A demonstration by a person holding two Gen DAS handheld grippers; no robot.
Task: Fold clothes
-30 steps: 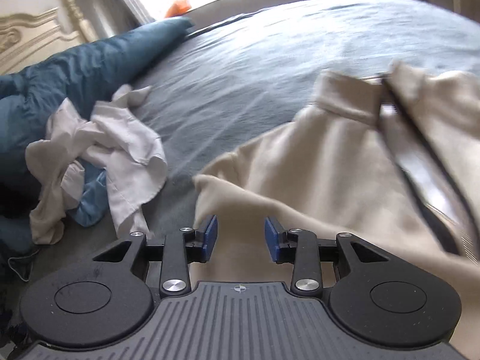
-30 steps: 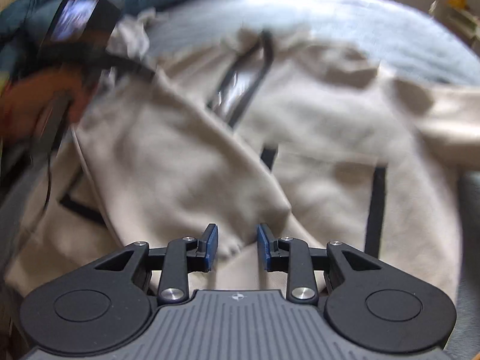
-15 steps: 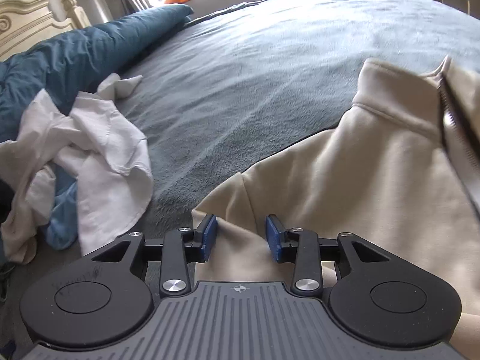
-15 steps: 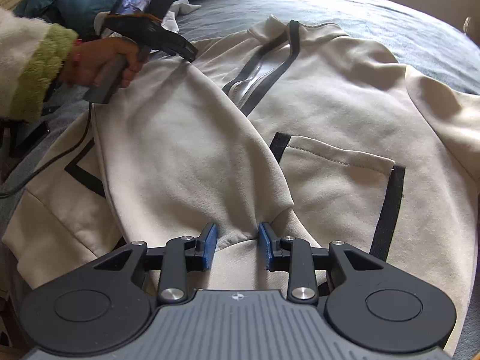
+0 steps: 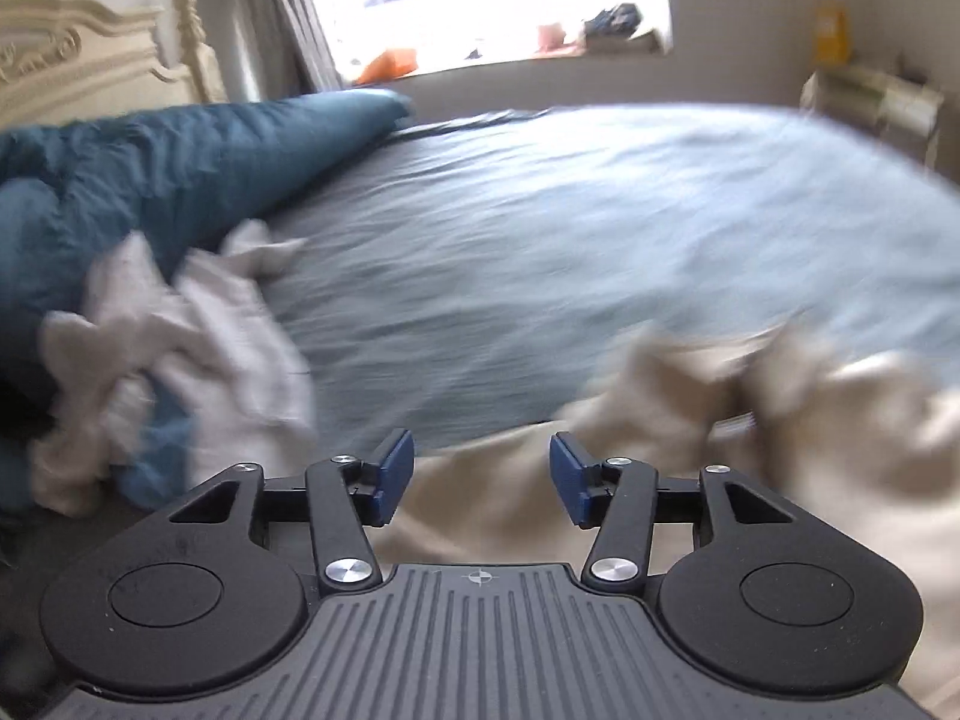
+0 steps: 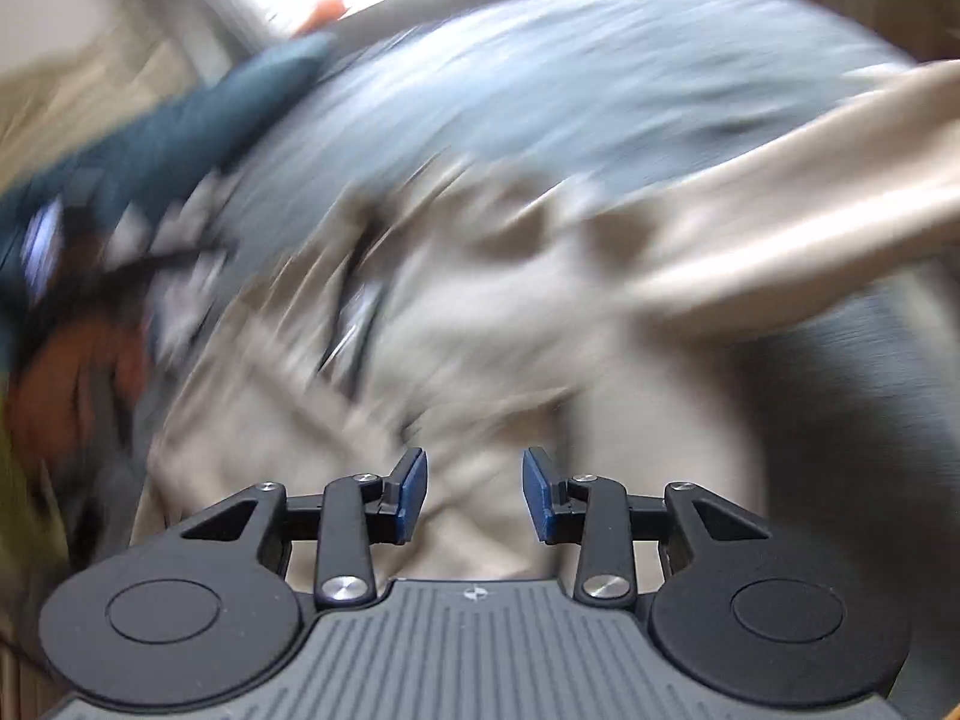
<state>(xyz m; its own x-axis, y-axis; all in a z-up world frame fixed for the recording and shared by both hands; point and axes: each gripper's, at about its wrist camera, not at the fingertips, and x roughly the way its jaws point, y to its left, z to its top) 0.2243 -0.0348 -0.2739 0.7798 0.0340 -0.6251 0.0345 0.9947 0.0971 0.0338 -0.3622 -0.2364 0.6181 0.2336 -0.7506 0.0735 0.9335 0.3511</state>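
Bed (image 5: 600, 228) open ahead; white clothes pile (image 5: 180, 360) blocks left, prob. duvet (image 5: 150, 180) behind.

both jaws apart: left hand-held gripper (image 5: 482, 479), right hand-held gripper (image 6: 474, 495), each empty

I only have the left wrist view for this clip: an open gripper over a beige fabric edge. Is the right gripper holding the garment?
Observer: No. The right gripper is open, jaws apart, with the beige jacket lying beyond them.
Operator: Is the jacket all bunched up?
Observer: The blur is too heavy to tell, but one sleeve stretches out to the right over the grey bed.
Operator: Which side faces up?
Observer: The front does. The dark zip shows left of centre.
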